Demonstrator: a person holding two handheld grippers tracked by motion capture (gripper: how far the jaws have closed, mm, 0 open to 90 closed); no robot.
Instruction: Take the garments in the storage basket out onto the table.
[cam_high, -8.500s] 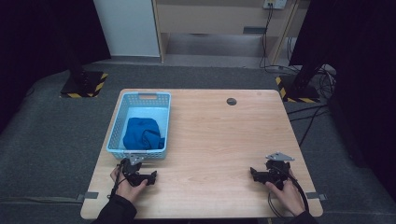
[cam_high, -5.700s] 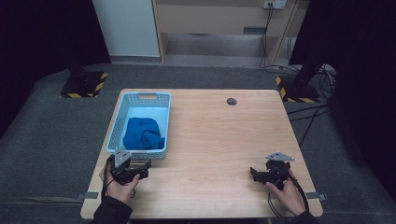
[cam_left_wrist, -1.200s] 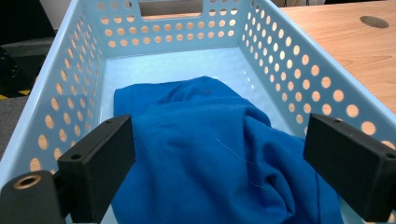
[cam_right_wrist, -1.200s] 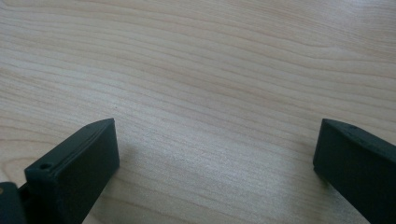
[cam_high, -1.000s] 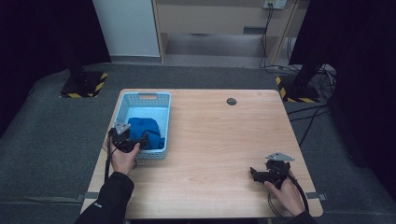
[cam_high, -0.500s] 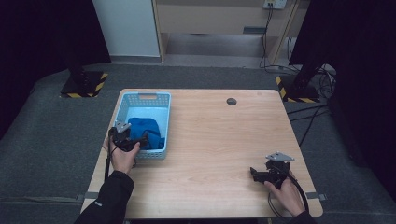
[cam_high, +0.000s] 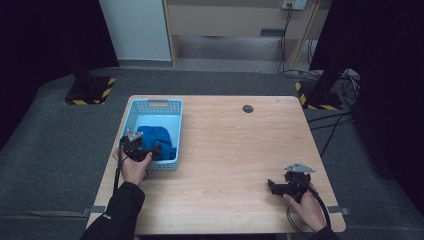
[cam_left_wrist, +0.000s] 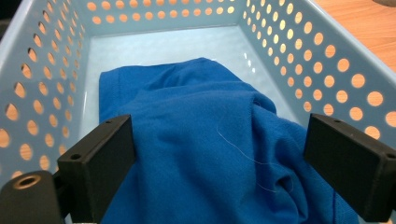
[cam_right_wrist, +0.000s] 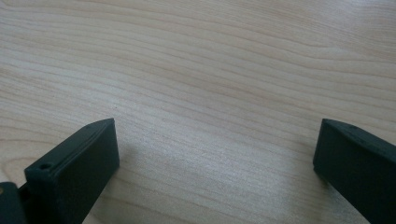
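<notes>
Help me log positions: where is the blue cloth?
The blue cloth lies in the light blue basket at the table's left, between the open left gripper jaws.

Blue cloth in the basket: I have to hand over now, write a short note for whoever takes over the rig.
Left gripper: open, jaws wide on either side of the blue cloth, low inside the basket. One jaw is against the fabric; nothing clamped yet.
Right gripper: open, holding nothing, low over bare table near the person's right corner.
Things: the cloth lies bunched in the light blue perforated basket at the table's left side.
Done: left gripper is in place at the cloth.
Left: probably close on the cloth and lift it out; the right gripper is free to help.
</notes>
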